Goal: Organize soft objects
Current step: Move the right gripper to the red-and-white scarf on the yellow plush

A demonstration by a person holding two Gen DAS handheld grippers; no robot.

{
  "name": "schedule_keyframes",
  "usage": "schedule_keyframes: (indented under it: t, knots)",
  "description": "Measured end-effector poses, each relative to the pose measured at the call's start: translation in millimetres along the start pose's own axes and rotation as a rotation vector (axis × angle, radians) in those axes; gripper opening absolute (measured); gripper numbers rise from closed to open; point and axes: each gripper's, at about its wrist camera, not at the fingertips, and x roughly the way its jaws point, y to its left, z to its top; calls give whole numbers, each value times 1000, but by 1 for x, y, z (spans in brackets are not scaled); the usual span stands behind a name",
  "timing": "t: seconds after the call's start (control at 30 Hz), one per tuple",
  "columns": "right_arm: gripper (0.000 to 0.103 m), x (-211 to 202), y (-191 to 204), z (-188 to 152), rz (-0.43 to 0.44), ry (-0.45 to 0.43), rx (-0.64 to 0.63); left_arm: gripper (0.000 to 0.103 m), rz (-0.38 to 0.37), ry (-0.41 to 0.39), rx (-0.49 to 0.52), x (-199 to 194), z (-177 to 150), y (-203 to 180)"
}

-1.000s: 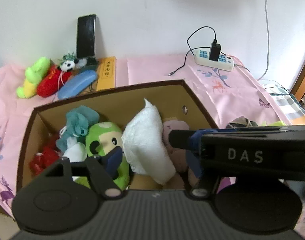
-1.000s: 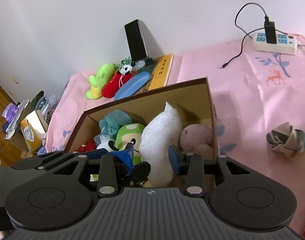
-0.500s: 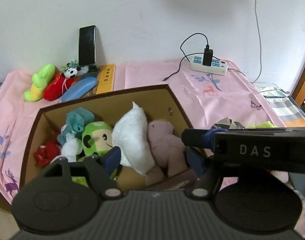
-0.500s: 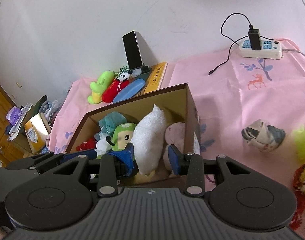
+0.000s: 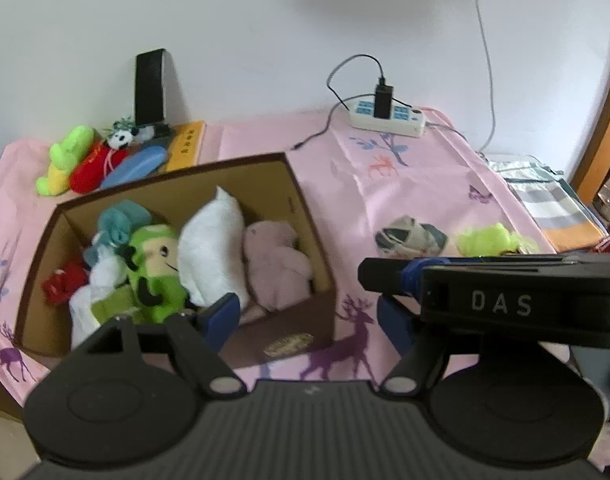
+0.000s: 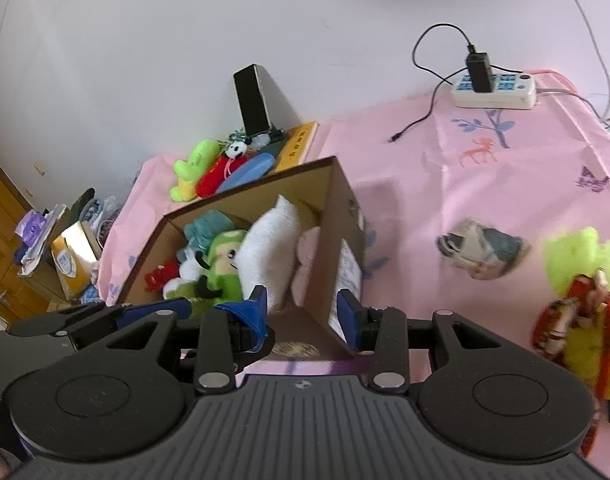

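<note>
The cardboard box [image 5: 289, 200] on the pink-covered table [image 5: 405, 184] serves as landmark and already holds much of the job: a white plush [image 5: 213, 248], a pink plush [image 5: 277, 264], a green doll [image 5: 153, 264] and smaller toys. Left to gather, by my judgement: a grey-white bundle [image 6: 481, 252] and a lime-green toy [image 6: 577, 260] right of the box, plus a toy cluster [image 5: 85, 160] behind it.

Only the right wrist view shows a red-and-yellow toy [image 6: 577, 332] farther right.

Left gripper [image 5: 309, 320] and right gripper [image 6: 303, 312] hang at the box's near side, jaws spread wide, holding nothing.
</note>
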Motion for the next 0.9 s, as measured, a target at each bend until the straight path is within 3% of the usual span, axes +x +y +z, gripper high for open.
schedule_keyframes:
  t: [0.53, 0.9]
  knots:
    - [23, -35, -73, -49, -88, 76, 75, 76, -92, 131, 78, 28, -40, -69]
    - [22, -59, -125, -70, -174, 97, 164, 76, -247, 183, 139, 48, -56, -114]
